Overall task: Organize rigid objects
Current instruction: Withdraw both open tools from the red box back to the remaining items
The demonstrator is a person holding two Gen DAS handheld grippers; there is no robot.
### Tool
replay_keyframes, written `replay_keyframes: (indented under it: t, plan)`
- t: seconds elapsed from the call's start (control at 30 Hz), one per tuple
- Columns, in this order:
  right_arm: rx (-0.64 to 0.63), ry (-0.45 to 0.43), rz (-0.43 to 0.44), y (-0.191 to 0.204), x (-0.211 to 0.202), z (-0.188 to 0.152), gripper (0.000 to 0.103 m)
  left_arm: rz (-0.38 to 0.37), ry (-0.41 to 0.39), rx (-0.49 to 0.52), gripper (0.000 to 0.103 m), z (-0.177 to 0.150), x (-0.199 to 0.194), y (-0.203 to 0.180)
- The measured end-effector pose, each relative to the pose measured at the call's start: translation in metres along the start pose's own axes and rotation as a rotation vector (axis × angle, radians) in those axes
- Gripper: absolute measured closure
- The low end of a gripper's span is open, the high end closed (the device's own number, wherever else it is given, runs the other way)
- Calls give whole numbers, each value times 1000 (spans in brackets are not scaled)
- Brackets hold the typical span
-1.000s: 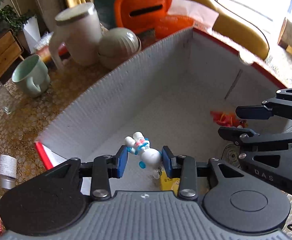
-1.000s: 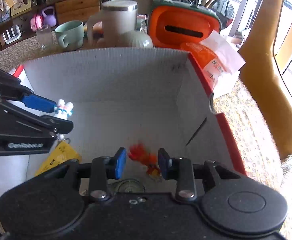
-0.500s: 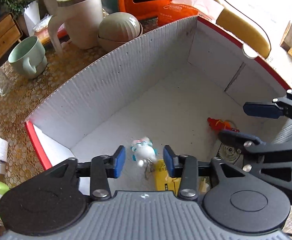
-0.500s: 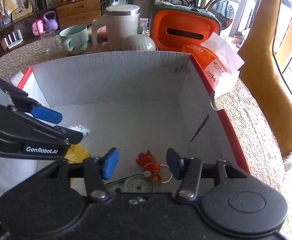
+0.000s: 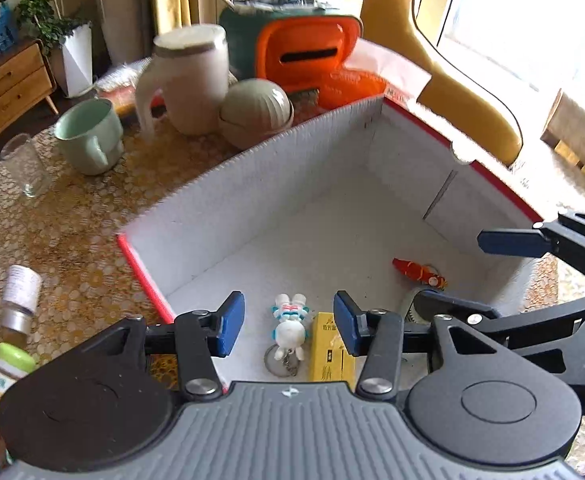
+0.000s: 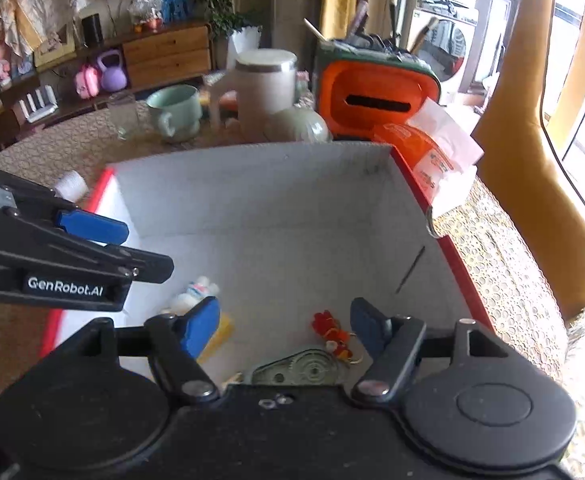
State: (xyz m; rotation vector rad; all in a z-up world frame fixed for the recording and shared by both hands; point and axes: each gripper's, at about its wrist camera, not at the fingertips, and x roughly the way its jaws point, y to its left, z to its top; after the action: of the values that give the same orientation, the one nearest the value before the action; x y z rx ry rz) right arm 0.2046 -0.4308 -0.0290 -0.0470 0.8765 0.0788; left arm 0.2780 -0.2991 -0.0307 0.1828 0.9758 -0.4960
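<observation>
Left gripper (image 5: 288, 322): blue-padded jaws opening, nothing pressed between them. Below the gap, on the floor of the white corrugated cardboard box with red outer faces (image 5: 220, 200), lies a small white rabbit keychain figure with blue-and-pink bands (image 5: 289, 326), its ring toward the gripper. Touching its right side: a flat yellow printed packet (image 5: 330, 346).

Right gripper (image 6: 284, 322): jaws opening, empty. Below the gap, on the box floor: a red-orange fish-shaped keychain (image 6: 330, 332), just beyond a grey-green correction-tape dispenser (image 6: 300, 370).

Beyond the box's far wall, on the yellow patterned tablecloth (image 5: 72, 216): pale green ribbed bowl (image 5: 254, 114), cream lidded mug (image 5: 188, 80), mint ceramic cup (image 5: 88, 134), clear drinking glass (image 5: 26, 166), orange tissue holder (image 5: 308, 54).
</observation>
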Motion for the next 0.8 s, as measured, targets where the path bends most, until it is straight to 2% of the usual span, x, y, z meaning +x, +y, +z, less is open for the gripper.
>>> replay_keyframes:
  t: [0.4, 0.43, 0.5, 0.67, 0.73, 0.8]
  plan:
    - [-36, -149, 66, 52, -53, 1, 27, -11, -122, -59, 55, -29, -81, 36]
    - [-39, -159, 69, 57, -57, 0, 26, -9, -129, -62, 53, -33, -87, 39]
    - [-49, -174, 85, 68, -63, -2, 23, -4, -145, -70, 44, -41, -100, 47]
    - [-68, -201, 118, 97, -74, -4, 17, 10, -176, -90, 43, -62, -129, 71]
    - [-71, -210, 138, 108, -77, -4, 11, 13, -184, -95, 42, -70, -139, 81]
    - [-79, -211, 160, 120, -78, -5, 9, 27, -190, -104, 34, -80, -149, 92]
